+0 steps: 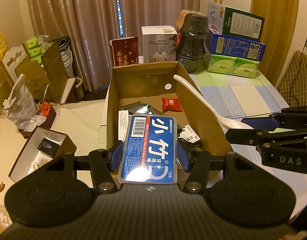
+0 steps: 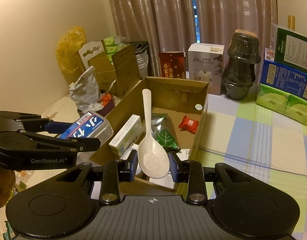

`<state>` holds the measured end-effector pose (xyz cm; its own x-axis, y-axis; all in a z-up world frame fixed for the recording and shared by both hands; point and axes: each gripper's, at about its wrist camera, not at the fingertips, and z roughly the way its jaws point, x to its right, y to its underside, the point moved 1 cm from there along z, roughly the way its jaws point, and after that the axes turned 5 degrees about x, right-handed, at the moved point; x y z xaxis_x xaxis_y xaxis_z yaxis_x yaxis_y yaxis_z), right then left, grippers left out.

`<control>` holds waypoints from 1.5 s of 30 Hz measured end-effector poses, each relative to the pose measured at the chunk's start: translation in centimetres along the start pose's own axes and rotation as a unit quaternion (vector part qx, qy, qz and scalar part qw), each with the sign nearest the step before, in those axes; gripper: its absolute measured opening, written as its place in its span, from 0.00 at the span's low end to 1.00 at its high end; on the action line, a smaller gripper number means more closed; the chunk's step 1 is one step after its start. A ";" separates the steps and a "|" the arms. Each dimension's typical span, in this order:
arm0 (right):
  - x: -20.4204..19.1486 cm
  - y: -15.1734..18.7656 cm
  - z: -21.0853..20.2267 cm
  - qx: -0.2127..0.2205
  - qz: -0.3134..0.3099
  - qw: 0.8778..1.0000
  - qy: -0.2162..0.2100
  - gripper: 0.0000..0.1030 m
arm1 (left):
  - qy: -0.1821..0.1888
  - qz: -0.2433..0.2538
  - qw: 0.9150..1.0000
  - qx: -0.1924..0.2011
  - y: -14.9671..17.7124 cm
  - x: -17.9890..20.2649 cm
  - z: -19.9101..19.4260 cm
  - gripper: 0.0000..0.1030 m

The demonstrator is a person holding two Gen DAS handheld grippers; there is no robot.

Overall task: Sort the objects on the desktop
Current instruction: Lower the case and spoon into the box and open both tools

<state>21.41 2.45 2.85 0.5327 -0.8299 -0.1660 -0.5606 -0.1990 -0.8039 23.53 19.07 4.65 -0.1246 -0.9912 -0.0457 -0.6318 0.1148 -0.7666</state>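
My left gripper (image 1: 149, 158) is shut on a blue dental floss box (image 1: 150, 148) and holds it over the near end of an open cardboard box (image 1: 113, 92). From the right wrist view the same floss box (image 2: 89, 127) shows at the left, gripped by the left gripper (image 2: 59, 130). My right gripper (image 2: 153, 165) is shut on the bowl of a white speckled spoon (image 2: 151, 154), whose handle points away over the cardboard box (image 2: 201, 124). In the left wrist view the spoon (image 1: 201, 102) crosses the box's right wall, held by the right gripper (image 1: 249, 126).
Inside the box lie a red packet (image 1: 171, 104), a green foil pouch (image 2: 165, 136), a white carton (image 2: 127, 134) and papers. A dark stacked jar (image 1: 191, 42), a humidifier box (image 1: 158, 44) and stacked cartons (image 1: 235, 40) stand behind. Checked tablecloth (image 2: 253, 140) spreads to the right.
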 end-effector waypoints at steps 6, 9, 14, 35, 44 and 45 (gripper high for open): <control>0.5 -0.4 1.3 0.000 0.002 1.000 0.006 0.29 | 0.001 0.003 1.000 -0.005 -0.6 -0.5 1.6 0.50; 0.8 -0.6 1.9 -0.002 0.002 1.000 0.008 0.29 | 0.002 0.006 1.000 -0.007 -0.8 -0.6 2.3 0.50; 1.2 -0.9 3.0 -0.002 0.005 1.000 0.012 0.29 | 0.004 0.008 1.000 -0.009 -1.3 -0.9 3.6 0.50; 2.6 -0.9 6.3 -0.016 0.015 0.999 0.023 0.29 | 0.007 -0.026 1.000 -0.008 -1.0 -2.6 7.1 0.56; 2.5 -1.6 7.5 -0.016 0.039 0.999 0.003 0.34 | -0.001 -0.043 0.999 0.001 -0.3 -3.5 5.1 0.65; 2.7 -1.5 7.3 -0.014 0.043 0.999 0.003 0.44 | -0.002 -0.043 0.999 0.001 -0.1 -3.5 4.8 0.67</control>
<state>28.37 4.32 -0.54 0.4774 -0.8479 -0.2306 -0.6220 -0.1407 -0.7703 27.74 22.20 1.79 -0.0667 -0.9976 0.0185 -0.6392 0.0285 -0.7685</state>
